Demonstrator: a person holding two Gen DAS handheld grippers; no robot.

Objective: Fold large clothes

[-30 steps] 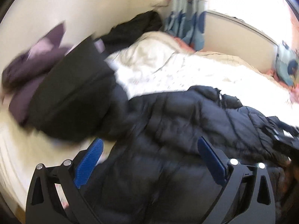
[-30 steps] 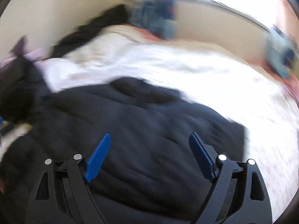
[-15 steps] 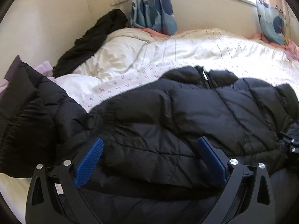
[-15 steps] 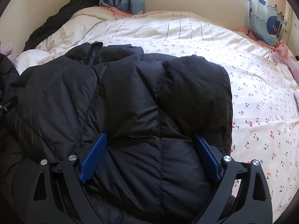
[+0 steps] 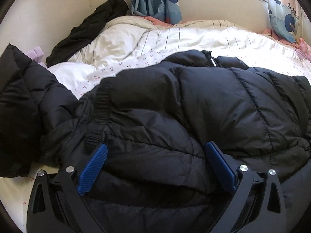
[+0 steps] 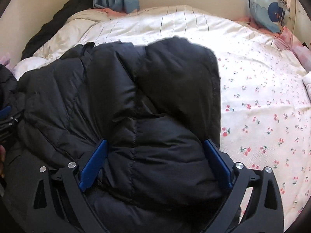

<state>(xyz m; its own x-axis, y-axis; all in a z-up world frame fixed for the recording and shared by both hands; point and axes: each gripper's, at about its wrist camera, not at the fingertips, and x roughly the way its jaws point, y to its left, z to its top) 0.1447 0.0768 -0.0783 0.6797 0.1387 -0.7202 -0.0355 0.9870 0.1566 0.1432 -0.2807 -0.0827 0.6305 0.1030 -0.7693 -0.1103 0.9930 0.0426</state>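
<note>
A bed (image 6: 262, 89) covered by a white sheet printed with small red cherries fills the room up to a pale wall, with blue whale-print curtains (image 5: 155, 0) at twelve o'clock and a dark garment (image 5: 87, 31) heaped against the wall at eleven o'clock. The black puffer jacket (image 5: 194, 104) lies spread across the near half of the bed, from nine o'clock through the centre, its collar at about one o'clock in the left wrist view. The left gripper (image 5: 154, 152) hangs low over the jacket with its blue pads wide apart; padded fabric bulges between them, but they do not press it. The right gripper (image 6: 155, 147) has just been opening and now stands spread wide over a folded-in sleeve (image 6: 180, 77), quilted fabric between the pads, nothing clamped.
</note>
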